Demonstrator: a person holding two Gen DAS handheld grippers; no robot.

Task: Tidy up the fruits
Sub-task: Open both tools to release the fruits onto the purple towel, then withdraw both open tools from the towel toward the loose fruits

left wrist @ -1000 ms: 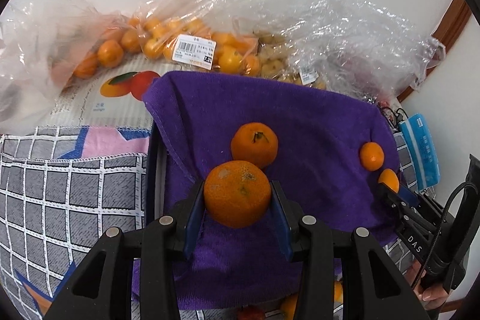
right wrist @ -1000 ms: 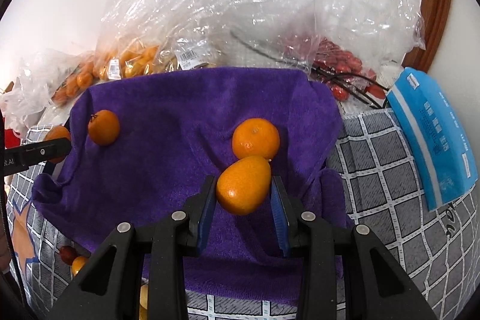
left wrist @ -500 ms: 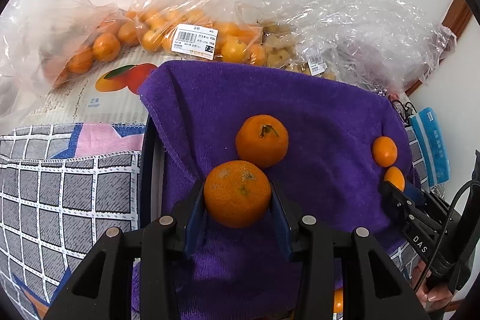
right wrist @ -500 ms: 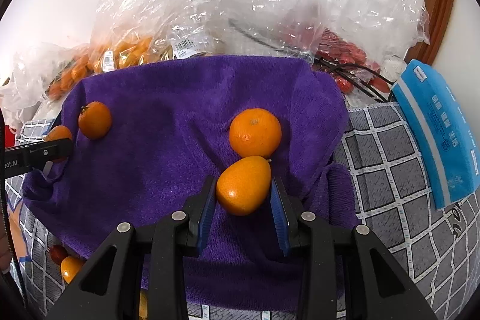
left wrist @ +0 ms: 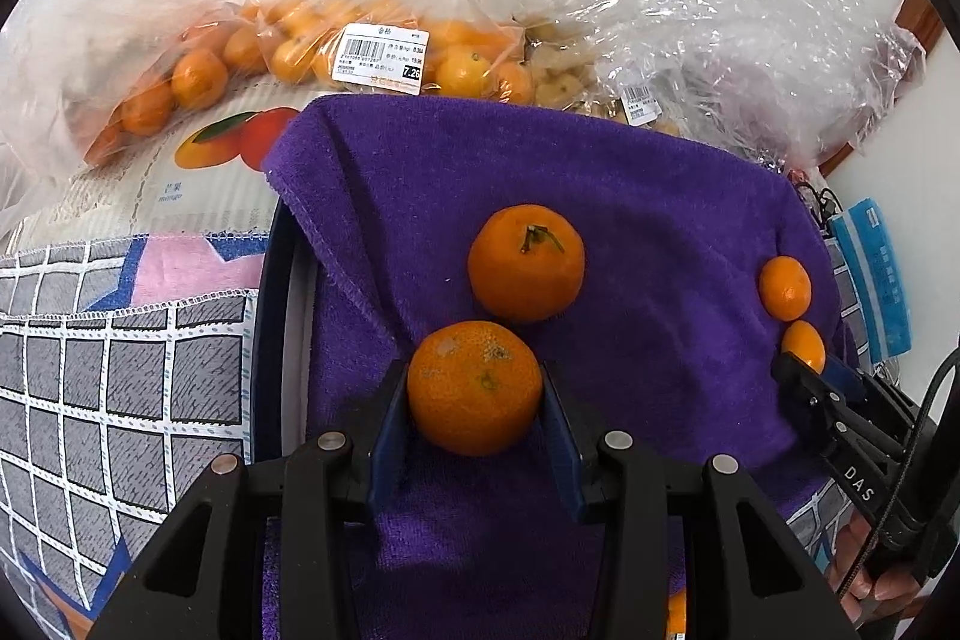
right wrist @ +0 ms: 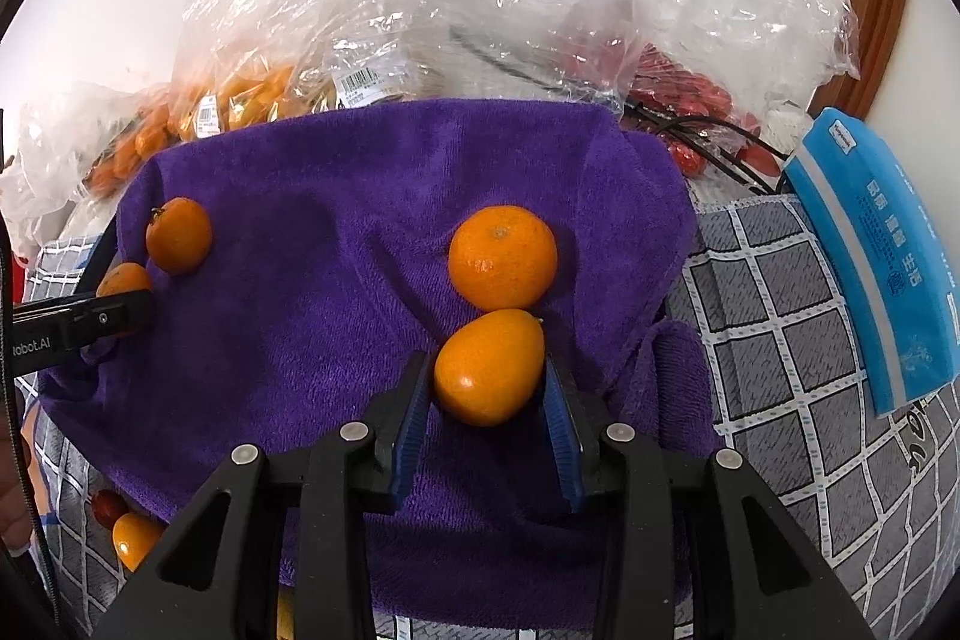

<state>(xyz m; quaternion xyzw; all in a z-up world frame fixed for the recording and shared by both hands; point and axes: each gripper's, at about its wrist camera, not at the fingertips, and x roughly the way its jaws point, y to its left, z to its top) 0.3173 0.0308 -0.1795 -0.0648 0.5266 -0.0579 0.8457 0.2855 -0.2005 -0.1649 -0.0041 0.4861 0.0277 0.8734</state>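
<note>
A purple towel (left wrist: 600, 196) covers a dark-rimmed tray (left wrist: 270, 340); it also shows in the right wrist view (right wrist: 336, 280). My left gripper (left wrist: 474, 400) is shut on a rough-skinned mandarin (left wrist: 474, 385), just in front of a stemmed mandarin (left wrist: 526, 261) lying on the towel. My right gripper (right wrist: 489, 382) is shut on an oval orange fruit (right wrist: 489, 367), just in front of a round mandarin (right wrist: 503, 256) on the towel. The right gripper (left wrist: 807, 370) shows at the towel's right edge in the left wrist view.
Clear plastic bags of small oranges (left wrist: 288, 52) and red fruit (right wrist: 684, 94) lie behind the towel. A blue packet (right wrist: 870, 250) lies to the right on a grey checked cloth (right wrist: 780, 340). Loose fruit (right wrist: 129, 529) lies at the towel's front left.
Both grippers moved slightly forward over the towel with their fruit; the mandarins on the towel now look closer to each held fruit.
</note>
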